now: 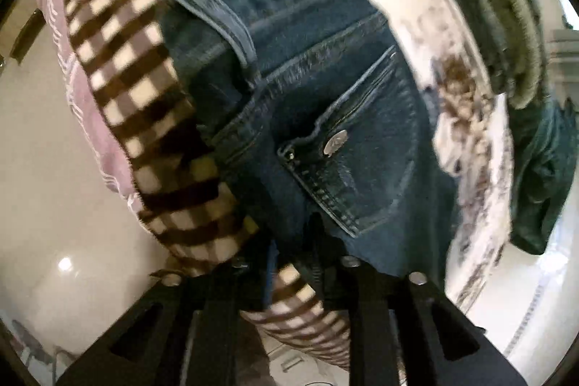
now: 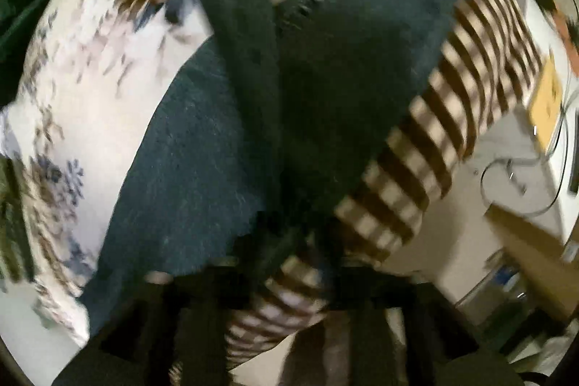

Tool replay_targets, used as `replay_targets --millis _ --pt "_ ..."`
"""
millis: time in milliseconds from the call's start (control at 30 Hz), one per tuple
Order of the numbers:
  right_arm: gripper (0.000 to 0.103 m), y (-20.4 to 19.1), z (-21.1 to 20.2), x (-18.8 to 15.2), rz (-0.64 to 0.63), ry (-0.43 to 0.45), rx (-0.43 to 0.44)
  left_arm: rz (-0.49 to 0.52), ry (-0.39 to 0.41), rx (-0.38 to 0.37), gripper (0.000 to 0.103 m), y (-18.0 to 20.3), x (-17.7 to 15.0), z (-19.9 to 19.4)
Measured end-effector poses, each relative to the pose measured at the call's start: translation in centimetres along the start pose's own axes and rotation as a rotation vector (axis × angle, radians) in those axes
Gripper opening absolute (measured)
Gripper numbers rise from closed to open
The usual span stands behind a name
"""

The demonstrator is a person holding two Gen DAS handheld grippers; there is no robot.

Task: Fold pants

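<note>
**Jeans gripped at both ends over checked cloth**

Surface: brown-checked cloth [image 1: 119,67] beside floral fabric [image 1: 466,118]; pale floor [image 1: 47,169] below. Jeans [image 1: 325,104] run away from the left hand-held gripper [image 1: 293,241], pocket up. Left pinches denim. Right hand-held gripper [image 2: 293,241] pinches denim too; view blurred.

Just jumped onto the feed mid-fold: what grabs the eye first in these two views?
Dark blue jeans fill the middle of both views, their metal button glinting in the left view's center. A brown-and-cream checkered cloth lies under them, beside a floral sheet. Each hand-held gripper seems shut on denim at the bottom edge.
</note>
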State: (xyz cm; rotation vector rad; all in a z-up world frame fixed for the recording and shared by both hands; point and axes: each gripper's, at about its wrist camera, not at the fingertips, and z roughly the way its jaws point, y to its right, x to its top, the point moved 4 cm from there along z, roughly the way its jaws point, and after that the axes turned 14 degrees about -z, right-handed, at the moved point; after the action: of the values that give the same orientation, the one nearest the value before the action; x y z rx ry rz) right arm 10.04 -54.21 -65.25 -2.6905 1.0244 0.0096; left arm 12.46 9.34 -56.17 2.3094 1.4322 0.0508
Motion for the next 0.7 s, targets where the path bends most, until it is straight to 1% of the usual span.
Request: replay_targets --millis 33,67,100,133,167,233,300,333,400,467,533,600,633,700 --pt "0.062 0.5 -0.5 -0.5 0.006 0.013 0.015 -0.007 0.010 -0.018 0.027 -0.1 0.0 -0.8" --pt "0.062 1.0 -0.9 -0.8 0.007 0.020 0.018 -0.006 0.020 -0.024 0.034 -0.3 0.1 -1.2" --pt "0.062 1.5 -1.4 -1.0 0.008 0.031 0.010 0.015 0.042 -0.007 0.039 0.0 0.0 -1.7" --pt "0.062 1.7 -1.9 -1.0 0.008 0.043 0.005 0.035 0.060 0.012 0.055 0.2 0.0 -1.9" --pt "0.062 2.1 -2.6 -0.8 0.010 0.068 0.008 0.057 0.081 0.023 0.065 0.6 0.0 -2.0" --pt "0.062 3.1 -4.3 0.5 0.032 0.118 0.007 0.127 0.123 0.031 0.065 2.1 -0.3 -2.0" --pt "0.062 4.0 -5.5 2.9 0.049 0.155 -0.005 0.223 0.158 0.055 0.074 4.4 -1.3 -1.4" --pt "0.062 4.3 -5.8 4.1 0.048 0.173 -0.013 0.262 0.160 0.067 0.081 5.3 -1.7 -0.7" --pt "0.062 4.4 -5.6 7.2 0.046 0.205 -0.038 0.330 0.152 0.086 0.083 6.8 -3.0 0.5" --pt "0.062 3.9 -5.3 9.8 0.032 0.231 -0.054 0.372 0.149 0.120 0.083 7.9 -4.3 1.8" --pt "0.062 2.4 -4.6 12.7 -0.037 0.246 -0.117 0.412 0.153 0.149 0.083 9.6 -5.9 3.8" --pt "0.062 0.2 -3.1 14.7 -0.123 0.234 -0.167 0.455 0.154 0.168 0.083 10.9 -7.7 5.4" --pt "0.062 -0.6 -2.2 15.5 -0.170 0.207 -0.202 0.479 0.150 0.190 0.083 11.7 -8.7 6.5" --pt "0.062 -0.8 -0.6 16.1 -0.251 0.149 -0.291 0.518 0.137 0.203 0.083 12.8 -10.7 7.7"
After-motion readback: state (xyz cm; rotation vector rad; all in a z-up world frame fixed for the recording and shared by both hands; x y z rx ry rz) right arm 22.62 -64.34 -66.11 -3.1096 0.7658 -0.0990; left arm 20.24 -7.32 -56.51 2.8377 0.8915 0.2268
